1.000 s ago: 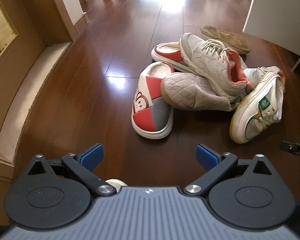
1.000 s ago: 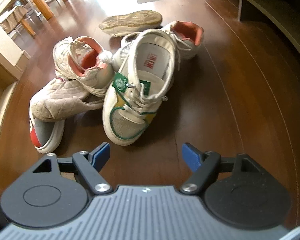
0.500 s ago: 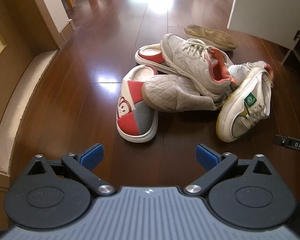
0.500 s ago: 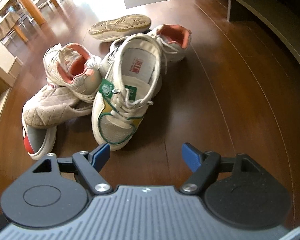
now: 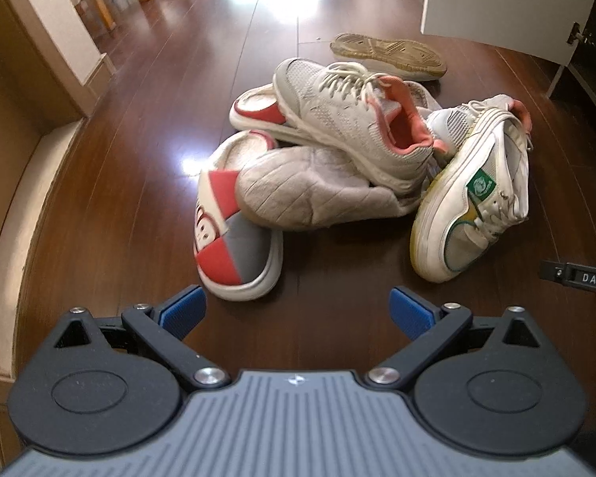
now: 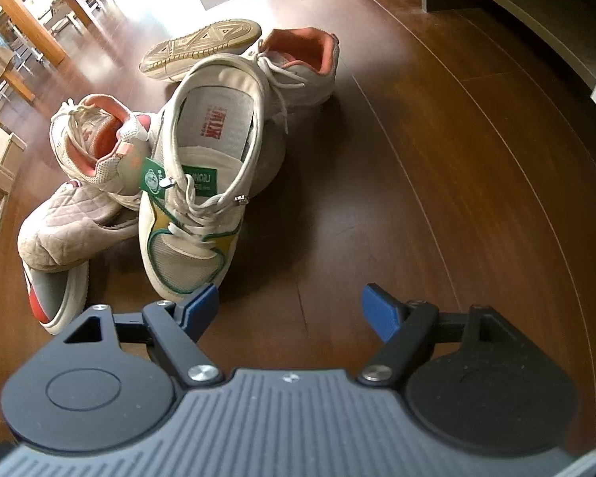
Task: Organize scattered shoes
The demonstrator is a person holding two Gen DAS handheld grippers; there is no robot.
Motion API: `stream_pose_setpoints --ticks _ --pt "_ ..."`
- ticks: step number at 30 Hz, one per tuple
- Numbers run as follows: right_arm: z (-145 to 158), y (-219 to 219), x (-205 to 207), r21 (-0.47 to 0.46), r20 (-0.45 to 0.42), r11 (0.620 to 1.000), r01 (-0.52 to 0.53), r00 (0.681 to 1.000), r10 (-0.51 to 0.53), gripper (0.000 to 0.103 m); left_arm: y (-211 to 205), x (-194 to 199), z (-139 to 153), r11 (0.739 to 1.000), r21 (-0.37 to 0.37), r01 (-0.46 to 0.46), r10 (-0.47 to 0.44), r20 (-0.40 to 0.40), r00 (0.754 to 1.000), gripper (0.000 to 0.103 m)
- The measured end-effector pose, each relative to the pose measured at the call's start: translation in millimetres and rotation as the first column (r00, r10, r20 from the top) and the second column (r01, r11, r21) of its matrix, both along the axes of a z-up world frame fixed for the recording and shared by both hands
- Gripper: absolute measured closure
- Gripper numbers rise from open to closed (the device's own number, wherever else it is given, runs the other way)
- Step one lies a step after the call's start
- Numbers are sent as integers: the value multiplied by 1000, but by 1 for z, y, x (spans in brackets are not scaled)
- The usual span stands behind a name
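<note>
A heap of shoes lies on the dark wood floor. A red-and-grey slipper (image 5: 234,246) sits nearest my left gripper (image 5: 296,312), which is open and empty just short of it. A beige quilted shoe (image 5: 318,194) rests across that slipper. A white mesh sneaker with a coral lining (image 5: 357,119) tops the pile over a second red slipper (image 5: 258,113). A white sneaker with green and yellow trim (image 6: 194,206) leans on its side at the right. My right gripper (image 6: 290,310) is open, its left fingertip (image 6: 202,304) close to this sneaker's toe. An upturned shoe sole (image 6: 202,45) lies farthest back.
A white cabinet door (image 5: 508,4) stands open behind the pile, with a dark shelf unit (image 6: 536,12) at the right. A low beige step (image 5: 24,206) runs along the left wall. Wooden table legs (image 6: 28,20) and chairs stand in the far bright room.
Both grippers have moved closer to the shoe pile, and the right one has shifted so the green-trimmed sneaker's toe now reaches its left finger. Both stayed open. The shoes have not moved.
</note>
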State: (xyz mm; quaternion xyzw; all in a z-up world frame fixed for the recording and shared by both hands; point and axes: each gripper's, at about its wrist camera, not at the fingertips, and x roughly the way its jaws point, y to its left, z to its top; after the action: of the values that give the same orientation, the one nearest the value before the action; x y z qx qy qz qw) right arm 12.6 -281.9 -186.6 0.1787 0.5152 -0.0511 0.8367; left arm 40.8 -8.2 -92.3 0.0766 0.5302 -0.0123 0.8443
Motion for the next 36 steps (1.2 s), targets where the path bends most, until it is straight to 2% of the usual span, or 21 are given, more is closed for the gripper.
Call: stream_pose_setpoints --ticks 3,4,9,11,13,18,21,26,29,32,36 --pt "-1 -2 11 -6 18 1000 -5 1000 5 26 -11 10 -7 1000 -11 8 -8 -7 1000 3" --pt "0 -3 15 -2 30 1000 -1 1000 1 29 -15 13 -10 1000 -22 11 -12 -11 1000 3" --pt "2 -8 46 -20 76 999 38 996 -36 53 -31 26 -26 999 -26 41 -42 -25 999 3" --pt "-2 -10 57 5 88 999 54 995 -54 73 -34 27 -30 999 -18 51 -51 -28 998 3" --pt "-10 -13 68 32 80 996 81 993 -84 79 -34 27 -33 998 -16 55 -56 -33 998 3" --pt "-29 -19 78 119 44 983 138 989 -144 80 -28 29 -43 999 -17 35 -36 -64 997 3" --pt "-32 -25 68 181 45 965 191 978 -202 78 -25 29 -45 999 -25 20 -22 -73 997 3" --pt "-18 -30 48 200 111 951 237 959 -262 67 -23 28 -44 999 -40 18 -21 -75 997 3" --pt "0 -24 44 166 202 970 175 957 -207 67 -24 31 -41 999 -35 26 -28 -59 998 3" --pt "12 -15 60 133 212 987 90 970 -117 60 -27 42 -31 999 -27 30 -31 -34 999 3" --pt "26 -5 80 106 233 994 13 972 -37 60 -36 68 -14 997 -10 76 -76 -3 997 3"
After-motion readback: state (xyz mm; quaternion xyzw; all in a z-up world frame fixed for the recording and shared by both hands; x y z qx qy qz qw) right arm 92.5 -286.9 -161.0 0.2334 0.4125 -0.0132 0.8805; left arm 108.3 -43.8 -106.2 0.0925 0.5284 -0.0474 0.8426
